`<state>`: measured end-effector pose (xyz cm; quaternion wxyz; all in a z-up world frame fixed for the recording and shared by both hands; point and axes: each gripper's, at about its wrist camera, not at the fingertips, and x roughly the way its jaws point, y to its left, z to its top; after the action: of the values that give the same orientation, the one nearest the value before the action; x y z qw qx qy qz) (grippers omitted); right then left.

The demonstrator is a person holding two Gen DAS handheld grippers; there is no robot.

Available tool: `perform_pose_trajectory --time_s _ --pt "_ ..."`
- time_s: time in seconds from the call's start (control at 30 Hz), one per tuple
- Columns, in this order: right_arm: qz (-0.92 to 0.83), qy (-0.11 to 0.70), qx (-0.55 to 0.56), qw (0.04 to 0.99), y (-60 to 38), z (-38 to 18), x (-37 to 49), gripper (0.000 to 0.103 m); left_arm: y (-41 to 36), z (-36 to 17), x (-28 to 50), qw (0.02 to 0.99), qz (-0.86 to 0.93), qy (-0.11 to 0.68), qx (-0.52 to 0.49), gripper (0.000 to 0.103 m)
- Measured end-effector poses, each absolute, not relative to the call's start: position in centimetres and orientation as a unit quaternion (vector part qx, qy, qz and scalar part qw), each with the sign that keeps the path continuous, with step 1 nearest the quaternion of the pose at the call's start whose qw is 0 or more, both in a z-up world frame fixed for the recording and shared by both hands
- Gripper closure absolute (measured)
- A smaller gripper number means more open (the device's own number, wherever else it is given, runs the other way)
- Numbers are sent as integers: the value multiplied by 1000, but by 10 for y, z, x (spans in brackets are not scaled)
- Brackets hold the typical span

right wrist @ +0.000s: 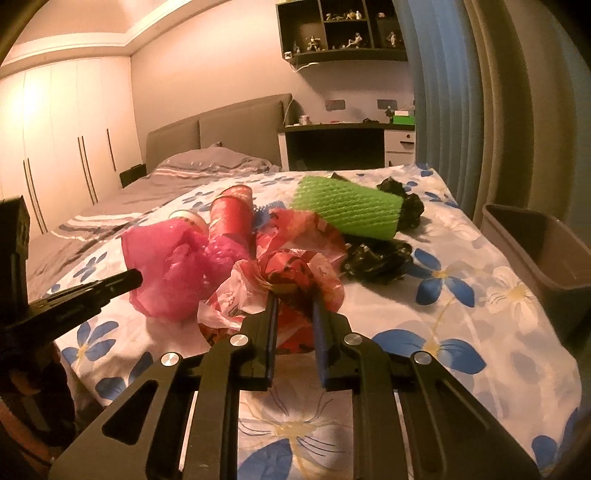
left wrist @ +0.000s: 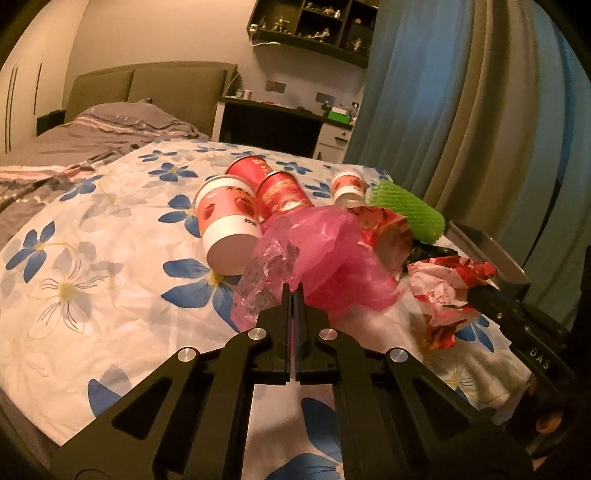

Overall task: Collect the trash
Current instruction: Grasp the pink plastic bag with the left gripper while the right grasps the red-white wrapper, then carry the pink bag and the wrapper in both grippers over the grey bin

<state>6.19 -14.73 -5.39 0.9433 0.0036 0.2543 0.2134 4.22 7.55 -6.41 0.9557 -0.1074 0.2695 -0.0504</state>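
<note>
The left gripper [left wrist: 294, 291] points forward and slightly down over the bed [left wrist: 110, 236], its jaws pressed fully together on the near edge of a pink plastic bag [left wrist: 325, 251], with a crinkled clear wrapper [left wrist: 264, 273] bunched against that edge. The right gripper [right wrist: 294, 300] sits at a similar downward tilt, its jaws nearly closed and pinching a crumpled red and white wrapper [right wrist: 284, 280]; in the left view only its dark fingers show at the right edge, and the hand behind it is mostly cut off.

Just beyond the pink bag, a paper cup [left wrist: 229, 225] lies on its side, its long axis running towards the camera with its base nearest. Two red cups [left wrist: 280, 192] lie behind it in much the same line, their far ends hidden. A smaller cup [left wrist: 348, 186] stands further back. A green foam net sleeve [right wrist: 347, 210] lies across the bed, its open end to the right, with crumpled black plastic [right wrist: 376, 260] beside it.

A grey bin [right wrist: 535, 236] stands off the bed's right edge, partly cut off. Further back are a desk [right wrist: 347, 127] and a wall shelf [right wrist: 340, 29] of small figures too small to make out.
</note>
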Motion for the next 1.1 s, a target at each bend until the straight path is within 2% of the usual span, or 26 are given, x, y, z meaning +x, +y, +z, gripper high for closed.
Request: perform_pose_trajectory --time_s 0.4,0.63,1.1 --pt "187 228 16 955 -171 -36 55 85 71 -12 17 973 -62 196 -106 103" --pt "164 206 22 964 -191 -21 52 85 54 1 25 974 -79 185 -101 103" --pt "61 145 46 987 -269 17 66 85 -34 33 77 972 -162 154 -77 103"
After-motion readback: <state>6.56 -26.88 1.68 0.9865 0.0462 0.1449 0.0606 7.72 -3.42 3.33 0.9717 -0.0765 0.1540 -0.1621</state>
